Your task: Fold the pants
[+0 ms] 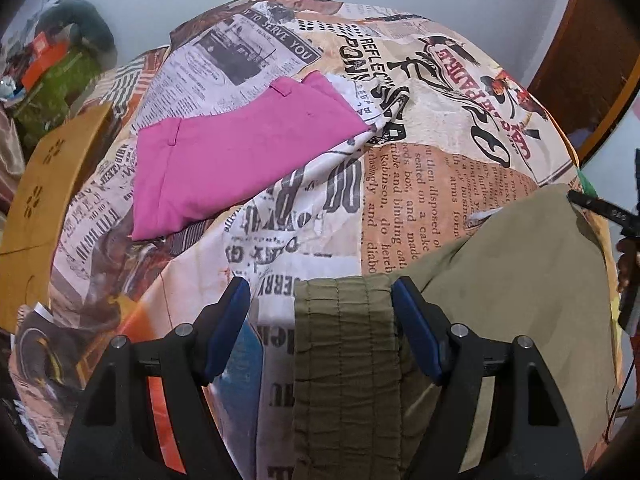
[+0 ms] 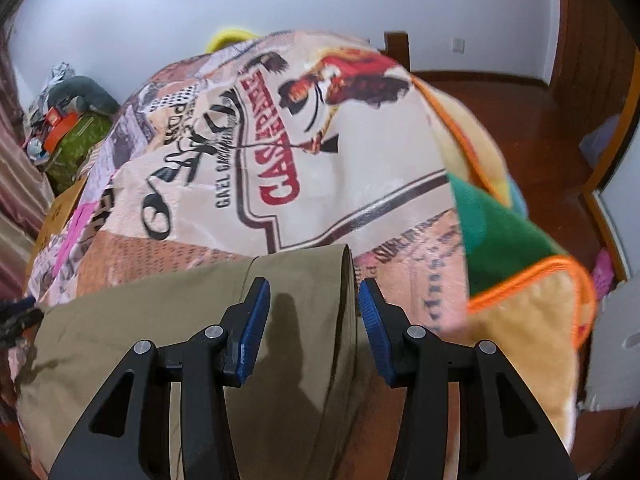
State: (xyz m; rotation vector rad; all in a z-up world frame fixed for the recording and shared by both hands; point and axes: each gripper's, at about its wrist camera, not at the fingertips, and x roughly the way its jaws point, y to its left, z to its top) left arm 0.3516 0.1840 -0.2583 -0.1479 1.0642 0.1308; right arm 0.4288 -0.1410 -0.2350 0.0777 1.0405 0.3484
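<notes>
Olive pants (image 1: 500,280) lie flat on the newspaper-print bedspread (image 1: 420,200). In the left wrist view their gathered elastic waistband (image 1: 344,340) runs between the blue pads of my left gripper (image 1: 322,292). The band lies against the right pad with a gap at the left pad, so the jaws stand open. In the right wrist view the pants' folded far end (image 2: 304,280) sits under my right gripper (image 2: 314,292). That gripper hovers open and casts a shadow on the cloth. A folded pink garment (image 1: 240,152) rests farther back on the bed.
A yellow-brown wooden board (image 1: 40,200) borders the bed at the left, with clutter (image 1: 52,72) beyond it. A green and tan fleece blanket with orange trim (image 2: 512,240) hangs off the bed's right side over the wooden floor (image 2: 520,112). A hand (image 1: 628,260) shows at the right edge.
</notes>
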